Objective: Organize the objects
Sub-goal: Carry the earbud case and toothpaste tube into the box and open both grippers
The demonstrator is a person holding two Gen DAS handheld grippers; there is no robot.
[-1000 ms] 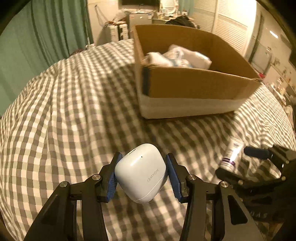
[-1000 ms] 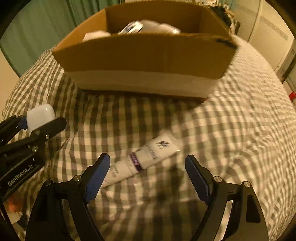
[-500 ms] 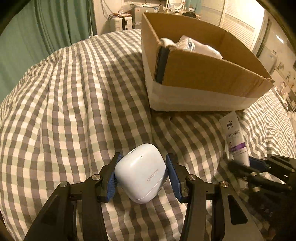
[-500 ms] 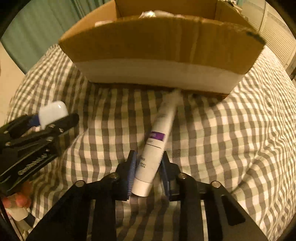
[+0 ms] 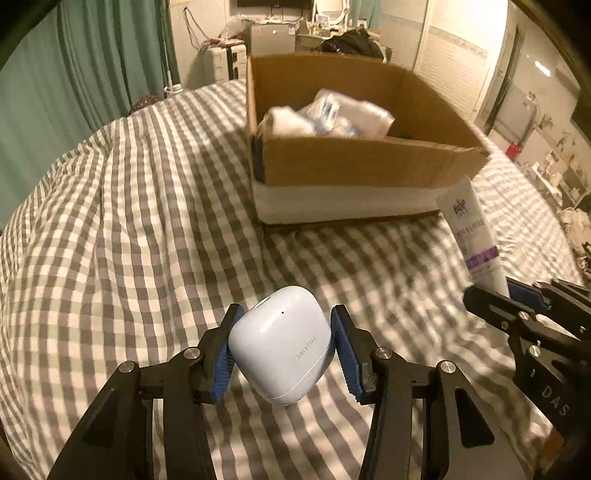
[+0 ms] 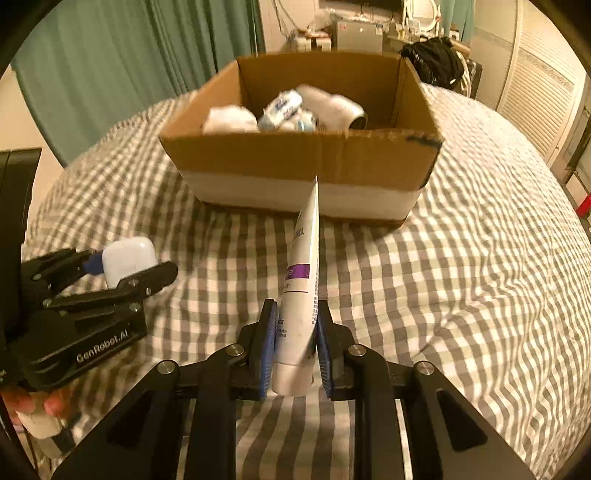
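Observation:
My left gripper is shut on a white earbud case and holds it above the checked bedcover. It also shows in the right wrist view at the left. My right gripper is shut on a white tube with a purple band, held up with its flat end pointing at the box. The tube also shows in the left wrist view at the right. An open cardboard box stands ahead on the bed with several white packets inside.
The grey and white checked bedcover spreads all around the box. Green curtains hang at the left. Furniture and clutter stand beyond the bed. Louvred doors are at the right.
My right gripper closed on the tube and lifted it off the bedcover. Both grippers have risen, so the inside of the box shows more. The left gripper keeps the case.

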